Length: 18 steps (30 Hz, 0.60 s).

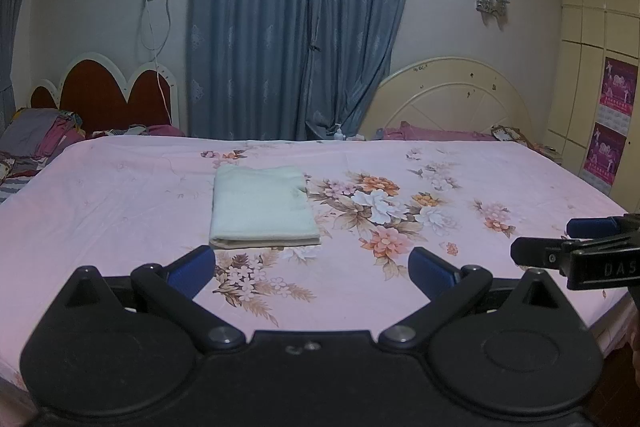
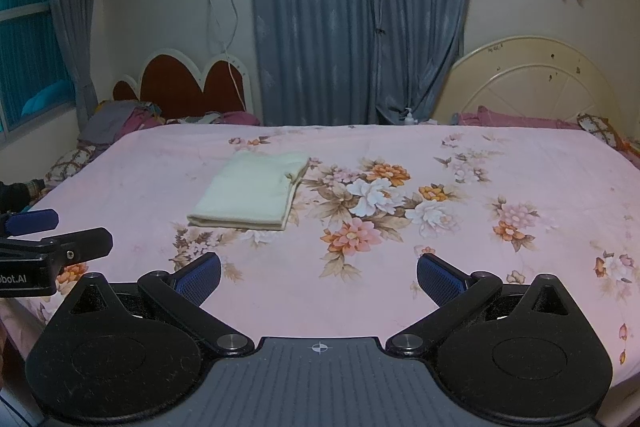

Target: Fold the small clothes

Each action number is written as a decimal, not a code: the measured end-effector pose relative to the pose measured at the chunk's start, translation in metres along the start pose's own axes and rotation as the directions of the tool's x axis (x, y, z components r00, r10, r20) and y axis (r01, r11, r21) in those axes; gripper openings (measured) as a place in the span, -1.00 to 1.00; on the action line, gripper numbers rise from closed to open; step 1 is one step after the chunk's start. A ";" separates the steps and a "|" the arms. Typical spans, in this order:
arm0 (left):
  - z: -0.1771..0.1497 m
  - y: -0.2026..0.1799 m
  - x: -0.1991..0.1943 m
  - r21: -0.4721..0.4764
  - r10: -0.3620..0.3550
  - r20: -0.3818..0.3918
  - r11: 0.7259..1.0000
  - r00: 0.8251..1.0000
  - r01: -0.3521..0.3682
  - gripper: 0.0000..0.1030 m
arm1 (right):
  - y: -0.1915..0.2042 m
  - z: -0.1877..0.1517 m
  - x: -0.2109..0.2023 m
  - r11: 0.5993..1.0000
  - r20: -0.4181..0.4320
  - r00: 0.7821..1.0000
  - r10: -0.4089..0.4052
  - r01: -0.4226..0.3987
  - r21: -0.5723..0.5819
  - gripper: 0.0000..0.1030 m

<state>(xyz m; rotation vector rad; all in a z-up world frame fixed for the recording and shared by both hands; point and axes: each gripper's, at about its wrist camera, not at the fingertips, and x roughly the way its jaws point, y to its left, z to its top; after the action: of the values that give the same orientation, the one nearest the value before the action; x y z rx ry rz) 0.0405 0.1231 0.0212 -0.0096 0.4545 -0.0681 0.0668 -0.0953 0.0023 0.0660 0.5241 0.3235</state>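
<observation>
- Both jaws gape wide, nothing held: left gripper (image 1: 312, 267) and right gripper (image 2: 319, 273) hover side by side over the bed (image 2: 520, 187).
- Folded cloth (image 1: 262, 207) lies flat just ahead of the left jaws, ahead-left of the right jaws.

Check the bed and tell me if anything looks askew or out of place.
Little stands out. The pale folded cloth lies flat on the floral sheet, edges mostly squared, though its far right corner shows a small uneven flap. Both the left gripper and right gripper are open, clear of it.
</observation>
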 end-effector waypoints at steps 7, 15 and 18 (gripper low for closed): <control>0.000 0.000 0.000 0.000 0.003 0.001 1.000 1.000 -0.003 0.99 | 0.000 0.000 0.000 1.000 0.001 1.000 0.001 -0.001 0.000 1.00; 0.001 0.001 0.000 0.002 0.009 0.001 1.000 1.000 -0.009 0.99 | -0.002 -0.001 0.001 1.000 0.000 1.000 0.006 -0.006 -0.004 1.00; 0.002 0.002 0.000 -0.002 0.011 0.002 1.000 1.000 -0.011 0.99 | -0.001 -0.001 0.001 1.000 0.000 1.000 0.005 -0.005 -0.005 1.00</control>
<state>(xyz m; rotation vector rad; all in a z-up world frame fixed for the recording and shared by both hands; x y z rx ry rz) 0.0417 0.1254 0.0231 -0.0087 0.4526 -0.0566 0.0674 -0.0965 0.0008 0.0629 0.5233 0.3295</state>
